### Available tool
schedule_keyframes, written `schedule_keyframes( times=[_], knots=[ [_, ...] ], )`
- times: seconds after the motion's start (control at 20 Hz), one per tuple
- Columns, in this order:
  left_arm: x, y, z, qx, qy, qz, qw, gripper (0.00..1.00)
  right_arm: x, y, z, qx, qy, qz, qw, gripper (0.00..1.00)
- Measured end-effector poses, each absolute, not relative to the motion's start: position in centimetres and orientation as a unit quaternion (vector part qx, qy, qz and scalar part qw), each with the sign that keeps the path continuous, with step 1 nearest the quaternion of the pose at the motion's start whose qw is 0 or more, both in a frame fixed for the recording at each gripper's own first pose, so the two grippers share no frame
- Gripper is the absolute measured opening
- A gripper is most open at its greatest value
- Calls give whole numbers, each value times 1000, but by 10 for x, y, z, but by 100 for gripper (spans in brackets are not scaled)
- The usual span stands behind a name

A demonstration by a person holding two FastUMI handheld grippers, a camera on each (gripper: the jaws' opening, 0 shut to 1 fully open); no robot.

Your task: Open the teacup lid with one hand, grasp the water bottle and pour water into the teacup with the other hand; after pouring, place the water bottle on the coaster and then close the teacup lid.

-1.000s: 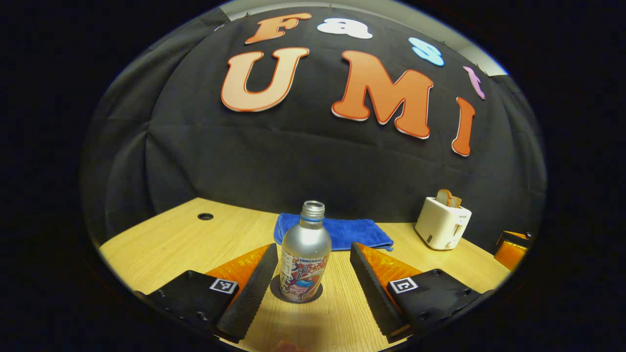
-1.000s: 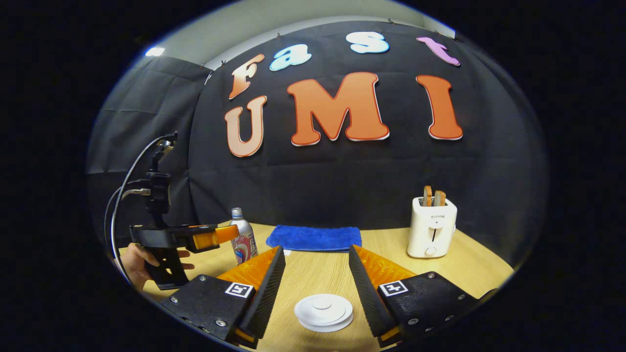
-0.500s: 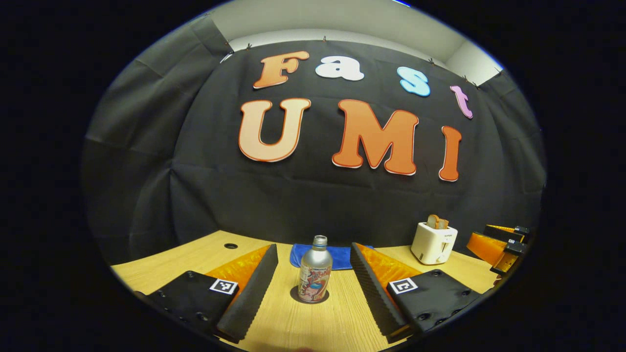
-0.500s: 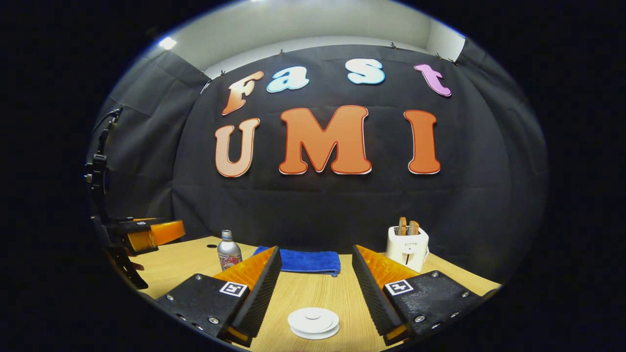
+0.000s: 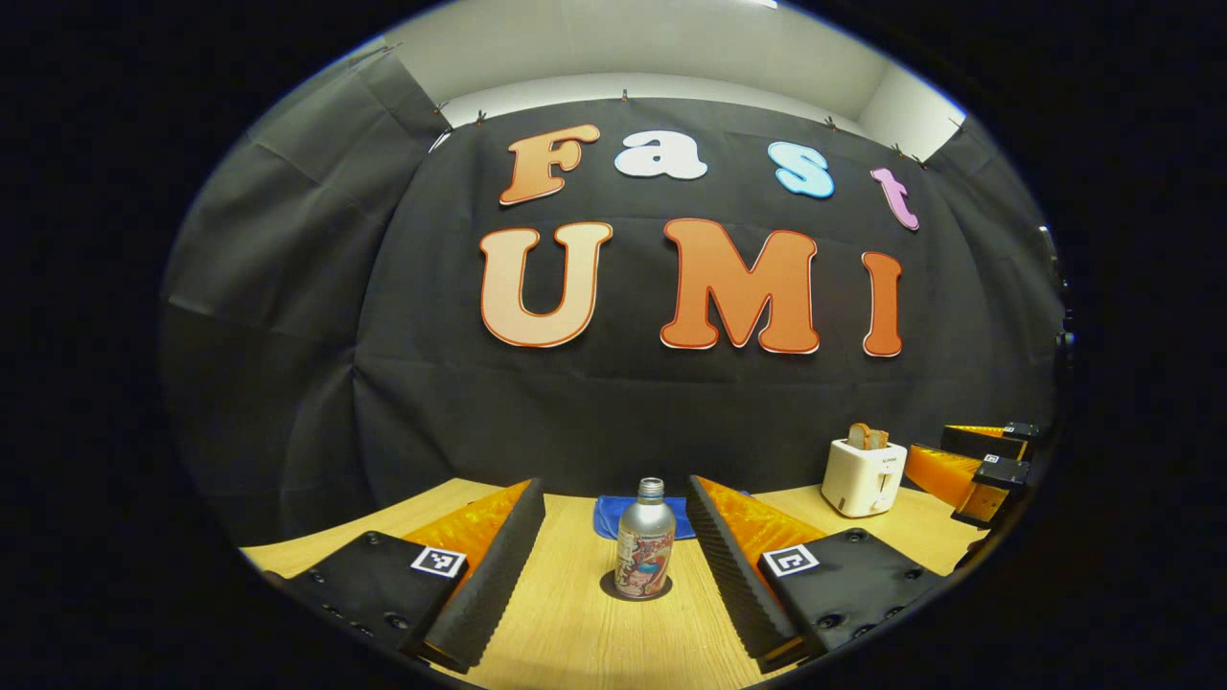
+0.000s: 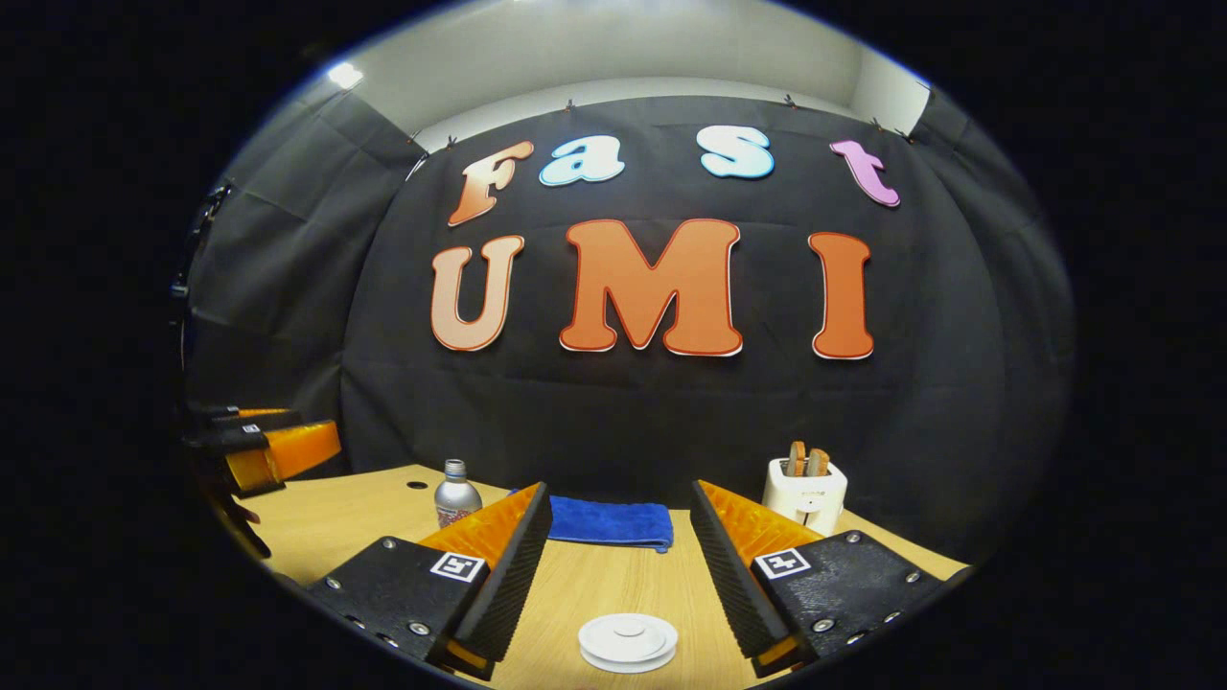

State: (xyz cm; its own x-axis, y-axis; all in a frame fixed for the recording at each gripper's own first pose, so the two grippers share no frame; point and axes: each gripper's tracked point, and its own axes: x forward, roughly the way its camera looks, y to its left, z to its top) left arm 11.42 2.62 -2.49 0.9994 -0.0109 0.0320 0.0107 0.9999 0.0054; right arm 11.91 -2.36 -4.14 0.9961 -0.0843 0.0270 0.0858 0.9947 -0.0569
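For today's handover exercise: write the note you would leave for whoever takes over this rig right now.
Left tool: open, holding nothing, lined up on the water bottle but short of it.
Right tool: open, holding nothing, above the white teacup lid.
The bottle stands upright, uncapped, on the dark coaster on the wooden table. The lid lies flat; the cup under it cannot be made out.
Done, apparently: bottle on coaster, both tools free.
Left: confirm the lid sits closed on the teacup; whether water was poured cannot be told.

Black cloth wall (image 5: 288, 316), pale ceiling (image 5: 652, 48), wooden table (image 5: 575, 623).
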Motion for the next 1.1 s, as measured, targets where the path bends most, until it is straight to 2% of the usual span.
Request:
schedule_keyframes(
  times=[1.1],
  knots=[
    [135,24,-27,11,-13,3,1000,97,134,-19,-31,-57,-18,-45,997,91]
  ],
)
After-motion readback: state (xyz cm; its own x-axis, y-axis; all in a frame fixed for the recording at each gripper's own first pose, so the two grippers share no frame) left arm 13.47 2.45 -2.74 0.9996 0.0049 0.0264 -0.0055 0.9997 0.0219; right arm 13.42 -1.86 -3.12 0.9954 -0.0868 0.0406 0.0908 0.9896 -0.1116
